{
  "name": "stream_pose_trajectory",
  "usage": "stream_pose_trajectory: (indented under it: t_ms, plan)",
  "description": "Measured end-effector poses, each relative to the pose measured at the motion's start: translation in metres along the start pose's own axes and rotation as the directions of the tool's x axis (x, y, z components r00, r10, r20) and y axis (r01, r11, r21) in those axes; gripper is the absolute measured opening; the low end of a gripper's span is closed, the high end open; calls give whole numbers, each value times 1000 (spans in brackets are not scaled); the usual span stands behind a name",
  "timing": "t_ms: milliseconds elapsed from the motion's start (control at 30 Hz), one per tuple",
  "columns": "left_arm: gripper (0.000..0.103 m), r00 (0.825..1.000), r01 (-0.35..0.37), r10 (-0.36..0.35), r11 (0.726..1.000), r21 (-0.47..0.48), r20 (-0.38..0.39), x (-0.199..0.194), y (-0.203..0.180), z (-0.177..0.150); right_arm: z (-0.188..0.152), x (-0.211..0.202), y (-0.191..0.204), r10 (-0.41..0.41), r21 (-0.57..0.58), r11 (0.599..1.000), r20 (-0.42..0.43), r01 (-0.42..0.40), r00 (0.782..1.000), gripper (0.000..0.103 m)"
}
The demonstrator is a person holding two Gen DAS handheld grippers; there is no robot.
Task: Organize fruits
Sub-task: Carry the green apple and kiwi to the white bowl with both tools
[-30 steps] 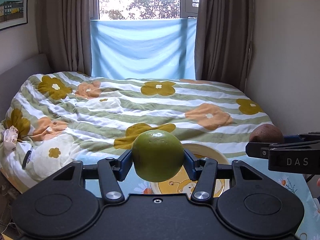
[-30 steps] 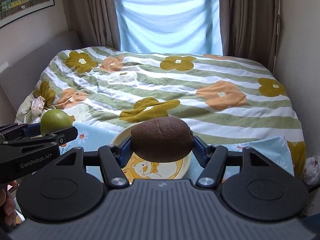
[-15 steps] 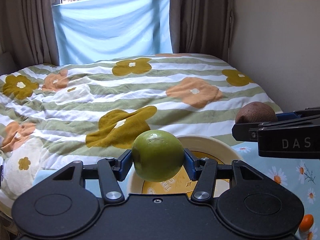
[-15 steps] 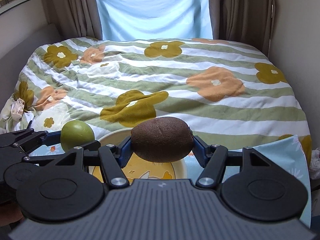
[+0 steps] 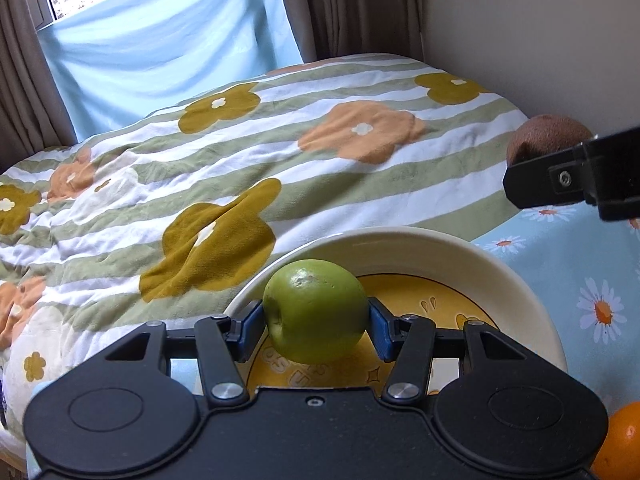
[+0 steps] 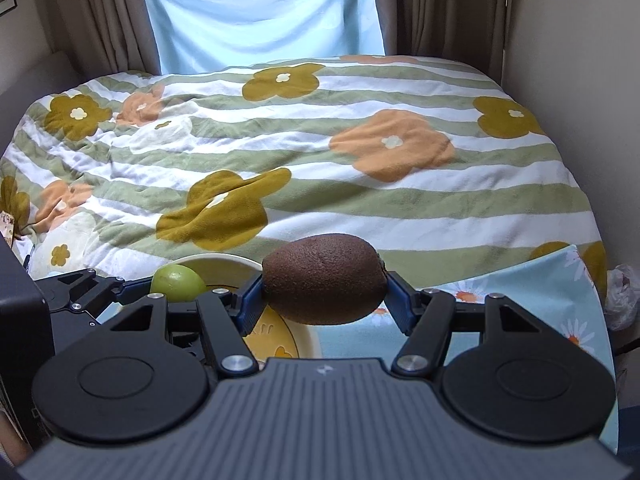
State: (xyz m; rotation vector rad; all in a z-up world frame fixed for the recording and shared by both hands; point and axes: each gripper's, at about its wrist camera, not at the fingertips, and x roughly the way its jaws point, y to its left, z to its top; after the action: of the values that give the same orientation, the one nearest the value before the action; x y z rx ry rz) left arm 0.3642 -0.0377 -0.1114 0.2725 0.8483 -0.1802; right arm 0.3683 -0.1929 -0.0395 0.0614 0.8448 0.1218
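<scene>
I count three fruits. One green apple sits clamped between the blue pads of my left gripper, jaws partly closed and pressing on both its sides; it hangs over the near rim of the bowl. One brown kiwi is gripped the same way in my right gripper, jaws set wider, pads against both ends of the fruit, which lies crosswise. From the right wrist view the kiwi is beside the bowl's right edge, above the cloth. One orange lies on the cloth at the lower right of the left wrist view, only partly in frame.

One cream bowl with a yellow printed bottom stands on one light-blue daisy cloth. Behind it lies one striped floral duvet on the bed, then brown curtains.
</scene>
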Motion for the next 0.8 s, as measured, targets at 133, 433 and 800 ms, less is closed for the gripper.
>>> stream_pose_trajectory:
  t_ms: [133,433,800]
  plan:
    - [59,1000,-3,4,1000,30,-10,8,-4,1,-1,-2,-3,-10,4,1000,0,10,1000,78]
    - [99,1000,15,-16,1000,10,20,-19,9,3,3,-5,-7,9,12,1000,-6,-9,1000,78]
    - [99,999,-27,29,992,-123,15,-72,50,-29,-7,9,20,111,-129,985,-25,-113,994,78]
